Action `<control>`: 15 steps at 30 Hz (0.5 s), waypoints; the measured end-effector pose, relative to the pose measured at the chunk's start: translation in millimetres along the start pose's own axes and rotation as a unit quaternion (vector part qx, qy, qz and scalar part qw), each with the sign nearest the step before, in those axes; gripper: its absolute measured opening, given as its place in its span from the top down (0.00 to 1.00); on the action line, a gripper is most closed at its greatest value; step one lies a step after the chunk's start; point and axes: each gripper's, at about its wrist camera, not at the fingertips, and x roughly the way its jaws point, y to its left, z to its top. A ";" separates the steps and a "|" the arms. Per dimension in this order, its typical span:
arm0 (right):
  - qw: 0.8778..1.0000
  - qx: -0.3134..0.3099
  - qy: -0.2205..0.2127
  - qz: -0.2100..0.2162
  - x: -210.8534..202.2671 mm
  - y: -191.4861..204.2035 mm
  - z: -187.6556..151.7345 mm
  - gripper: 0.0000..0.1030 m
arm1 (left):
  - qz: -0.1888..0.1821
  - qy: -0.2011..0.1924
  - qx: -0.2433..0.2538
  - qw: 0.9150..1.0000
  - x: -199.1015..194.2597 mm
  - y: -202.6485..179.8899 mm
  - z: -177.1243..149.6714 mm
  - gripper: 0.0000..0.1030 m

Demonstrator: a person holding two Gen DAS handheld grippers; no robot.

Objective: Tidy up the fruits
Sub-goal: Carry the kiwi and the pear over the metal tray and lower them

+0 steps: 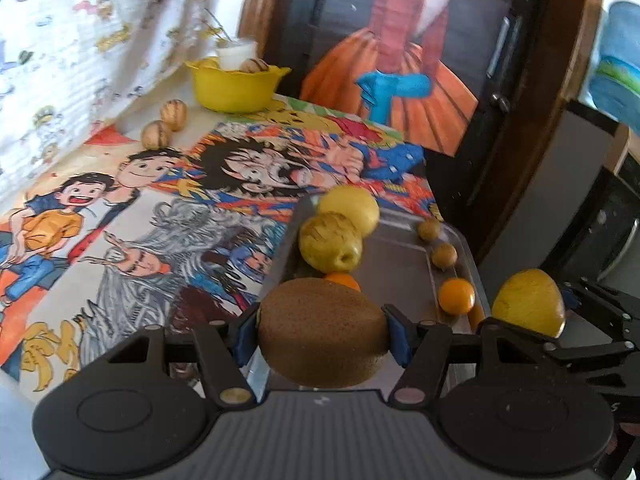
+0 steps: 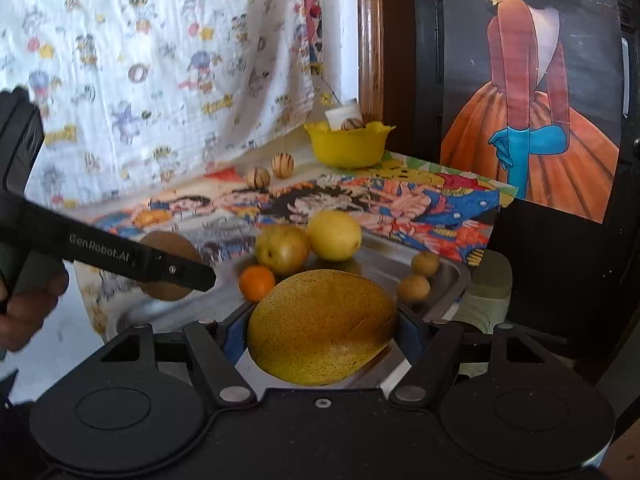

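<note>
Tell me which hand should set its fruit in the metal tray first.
Probably left: the left gripper holds its kiwi right over the tray, while the right gripper's mango sits nearer the edge.

Both views are lit by soft daylight, brightest through the white patterned cloth (image 1: 80, 40) beyond and to the left of the fingers. Pale glare is thrown on the metal tray (image 2: 440, 276) just ahead of them. Shadows are kept faint. Straight lines are bowed by the fisheye lens and the corners are blacked out. The painted door panel (image 1: 400, 60) far ahead is smeared by motion blur.
</note>
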 end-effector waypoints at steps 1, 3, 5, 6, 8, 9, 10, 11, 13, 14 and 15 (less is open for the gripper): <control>1.000 -0.002 0.002 -0.001 1.2 0.0 -3.1 0.29 | -0.003 0.003 0.007 1.000 2.1 -1.4 -1.2 0.35; 1.000 -0.010 0.002 -0.004 3.1 0.6 -7.0 0.29 | -0.005 0.011 0.018 1.000 6.7 -4.2 -2.8 0.35; 1.000 -0.023 0.002 -0.008 5.4 2.2 -10.9 0.29 | -0.007 0.021 0.023 0.999 12.1 -6.1 -3.9 0.35; 1.000 -0.029 0.001 -0.009 6.2 2.6 -12.3 0.29 | -0.007 0.025 0.024 0.999 14.9 -6.8 -4.3 0.35; 0.999 -0.041 0.002 -0.010 8.6 4.4 -16.0 0.29 | -0.008 0.032 0.027 0.999 19.7 -7.8 -5.0 0.35; 0.999 -0.044 0.002 -0.010 9.9 4.4 -16.8 0.29 | -0.008 0.035 0.028 0.999 21.7 -8.2 -5.0 0.35; 0.999 -0.049 0.003 -0.011 11.4 5.0 -18.3 0.29 | -0.008 0.037 0.028 0.999 23.6 -8.4 -4.9 0.35; 0.999 -0.052 0.003 -0.010 12.7 4.9 -18.9 0.29 | -0.008 0.039 0.028 0.999 25.5 -8.4 -4.5 0.35; 0.998 -0.054 0.004 -0.010 16.0 4.1 -20.9 0.29 | -0.009 0.042 0.027 0.999 28.9 -8.4 -4.1 0.35; 0.999 -0.052 0.001 -0.008 16.8 3.1 -21.8 0.29 | -0.008 0.044 0.026 0.999 31.0 -8.4 -3.5 0.35; 0.999 -0.052 0.000 -0.007 17.8 2.2 -21.7 0.29 | -0.008 0.046 0.025 0.999 32.8 -8.2 -3.1 0.35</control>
